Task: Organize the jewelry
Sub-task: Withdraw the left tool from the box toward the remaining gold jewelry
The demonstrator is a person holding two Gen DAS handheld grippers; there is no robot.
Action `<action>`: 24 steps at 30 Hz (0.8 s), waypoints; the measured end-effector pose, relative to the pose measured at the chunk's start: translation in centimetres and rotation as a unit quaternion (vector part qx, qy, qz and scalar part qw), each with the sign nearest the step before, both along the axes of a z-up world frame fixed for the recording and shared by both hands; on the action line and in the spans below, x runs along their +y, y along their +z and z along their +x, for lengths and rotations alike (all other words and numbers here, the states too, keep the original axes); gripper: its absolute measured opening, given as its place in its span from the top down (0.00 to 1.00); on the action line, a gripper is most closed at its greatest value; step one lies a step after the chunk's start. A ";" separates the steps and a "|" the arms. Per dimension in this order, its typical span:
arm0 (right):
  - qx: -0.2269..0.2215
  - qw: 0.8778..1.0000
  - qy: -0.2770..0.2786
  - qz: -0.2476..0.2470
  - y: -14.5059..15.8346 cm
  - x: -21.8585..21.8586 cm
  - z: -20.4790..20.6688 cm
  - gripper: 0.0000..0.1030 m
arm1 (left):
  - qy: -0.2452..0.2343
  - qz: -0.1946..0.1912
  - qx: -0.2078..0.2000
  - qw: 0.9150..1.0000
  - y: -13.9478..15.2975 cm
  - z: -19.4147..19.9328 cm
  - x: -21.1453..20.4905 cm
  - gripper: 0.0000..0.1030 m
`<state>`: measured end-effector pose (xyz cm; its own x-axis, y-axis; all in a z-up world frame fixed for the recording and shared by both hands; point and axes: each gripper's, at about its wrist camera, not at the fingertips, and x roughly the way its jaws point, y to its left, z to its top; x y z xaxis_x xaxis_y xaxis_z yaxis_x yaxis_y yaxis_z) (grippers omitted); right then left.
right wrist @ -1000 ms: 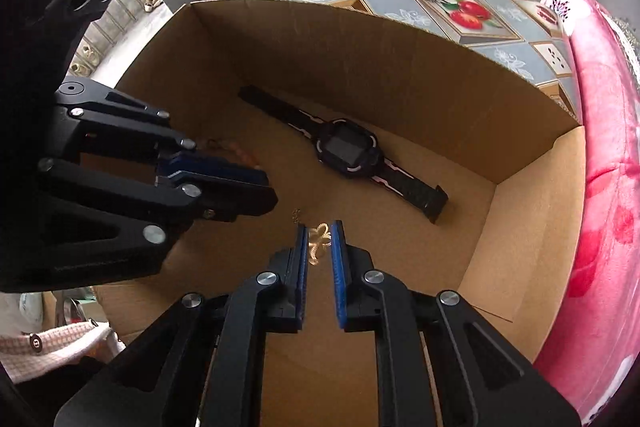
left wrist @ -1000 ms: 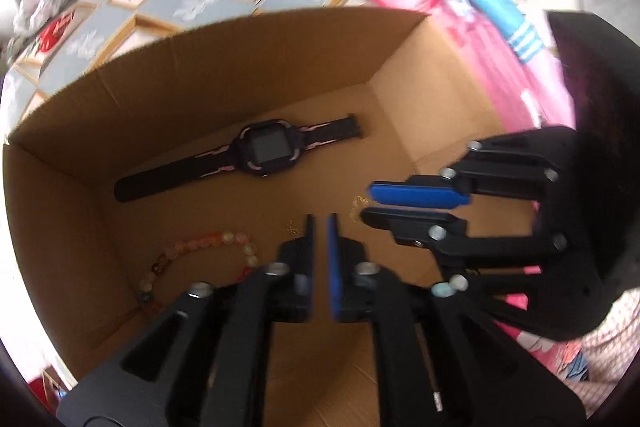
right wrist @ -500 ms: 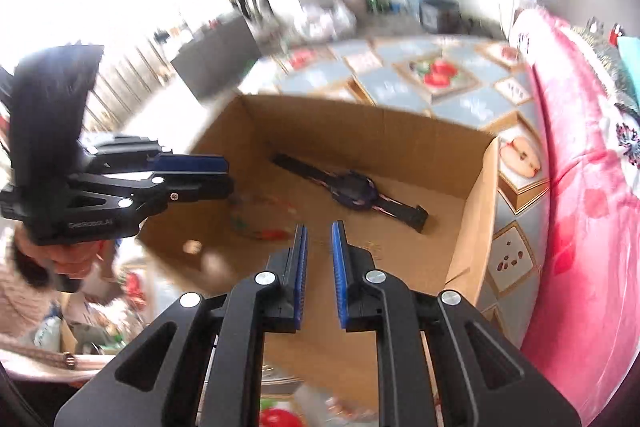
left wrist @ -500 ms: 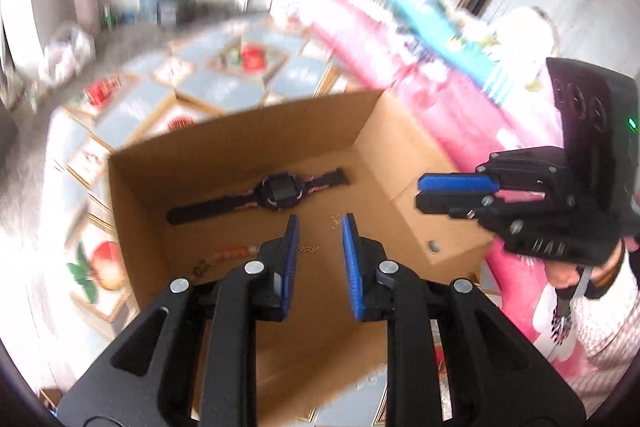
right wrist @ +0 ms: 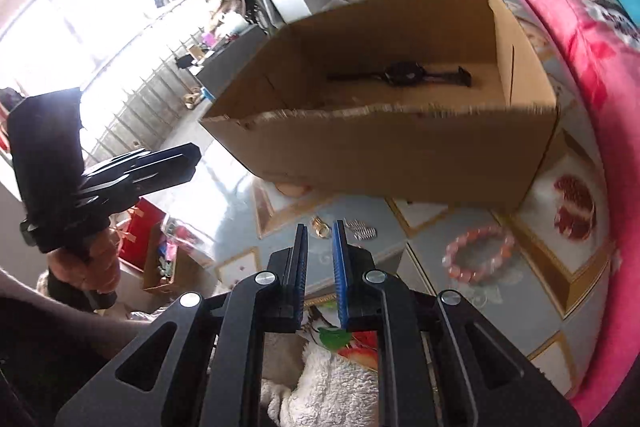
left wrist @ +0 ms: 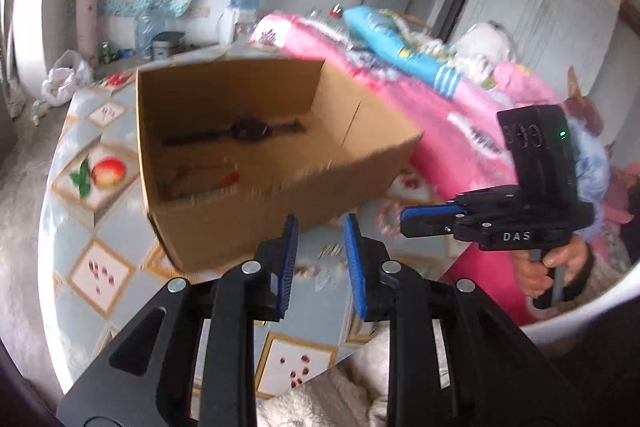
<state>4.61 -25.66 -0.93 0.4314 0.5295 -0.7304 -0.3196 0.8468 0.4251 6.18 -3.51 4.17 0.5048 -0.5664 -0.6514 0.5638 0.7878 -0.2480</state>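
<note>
On the tabletop point(right wrist: 472, 227), just before the cardboard box point(right wrist: 400, 155), your pink bead bracelet point(right wrist: 478, 253) lies toward the right edge; a black watch point(right wrist: 402, 74) rests inside the box. Your left gripper point(left wrist: 320, 259) is opening on nothing. Your right gripper point(right wrist: 320, 259) stands narrowly apart, empty.

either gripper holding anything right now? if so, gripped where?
Nothing held. Left gripper: jaws opening, nothing between them. Right gripper: jaws a narrow gap apart, empty. The pink bracelet lies untouched on the table.

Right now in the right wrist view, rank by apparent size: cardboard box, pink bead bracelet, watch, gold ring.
1. cardboard box
2. watch and pink bead bracelet: similar, bracelet nearer, unsure
3. gold ring
</note>
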 end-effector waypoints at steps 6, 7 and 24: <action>-0.015 0.996 -0.013 -0.089 -3.5 2.1 -0.8 0.76 | 0.027 0.079 0.019 0.996 -6.5 -0.1 -2.2 0.78; -0.025 0.995 -0.010 -0.097 -3.7 2.3 -1.0 0.71 | 0.029 0.087 0.020 0.996 -7.0 -0.3 -2.4 0.78; -0.089 0.976 0.117 -0.158 -5.7 5.0 0.5 0.72 | 0.027 0.124 0.021 0.992 -9.5 -0.4 -3.3 0.78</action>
